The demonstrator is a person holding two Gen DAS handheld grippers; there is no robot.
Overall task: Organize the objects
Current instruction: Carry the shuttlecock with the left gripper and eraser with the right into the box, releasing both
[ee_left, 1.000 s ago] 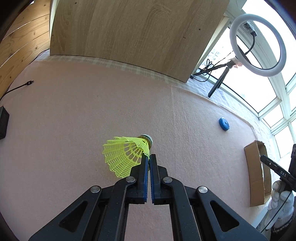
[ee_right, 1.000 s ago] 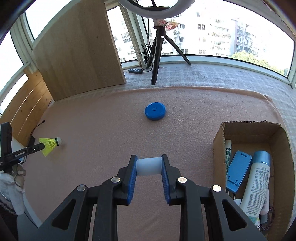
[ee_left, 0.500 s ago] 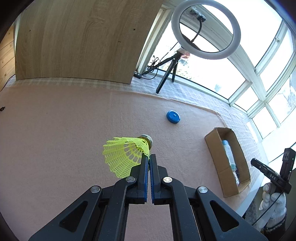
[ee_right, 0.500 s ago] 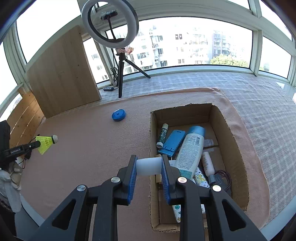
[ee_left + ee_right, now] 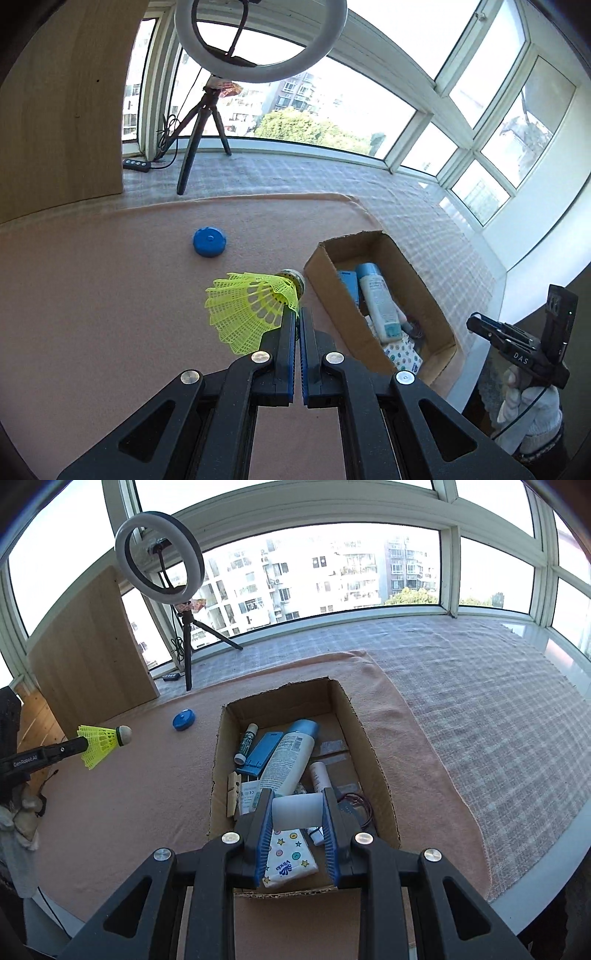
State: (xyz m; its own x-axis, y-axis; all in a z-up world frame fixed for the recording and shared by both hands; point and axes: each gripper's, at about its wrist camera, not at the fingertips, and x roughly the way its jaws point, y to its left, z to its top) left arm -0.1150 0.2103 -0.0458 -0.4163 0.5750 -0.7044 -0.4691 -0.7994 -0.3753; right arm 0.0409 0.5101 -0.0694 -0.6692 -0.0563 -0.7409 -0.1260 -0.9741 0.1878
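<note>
Both grippers have swung toward the cardboard box (image 5: 373, 734) since a second ago: the right-wrist view then showed only a corner of it, and now the right gripper (image 5: 297, 812) hangs over the box's near end. Its jaws are narrowly apart, clamped on a short white cylinder (image 5: 295, 811).

From the left-wrist view, the left gripper (image 5: 297, 314) is pinched fully together on the skirt edge of one yellow shuttlecock (image 5: 251, 306), whose cork tip points toward the box. It is held above the pink blanket (image 5: 92, 314), left of the box and apart from it.

The box sits at the right edge of the blanket, close to its near edge. Inside lie one white lotion bottle with a blue cap (image 5: 288, 760), one blue phone stand (image 5: 264, 751), one lip-balm stick (image 5: 245, 742), one wooden clothespin (image 5: 232, 794), one small pinkish tube (image 5: 320, 775), a tissue packet printed with stars (image 5: 288, 860) and some thin dark cords (image 5: 360, 805). These fill most of the floor beneath the cylinder.

One blue round lid (image 5: 209, 242) lies on the blanket left of the box. Beyond the far edge stand one ring light on a tripod (image 5: 184, 627) and one wooden board (image 5: 96, 657).
</note>
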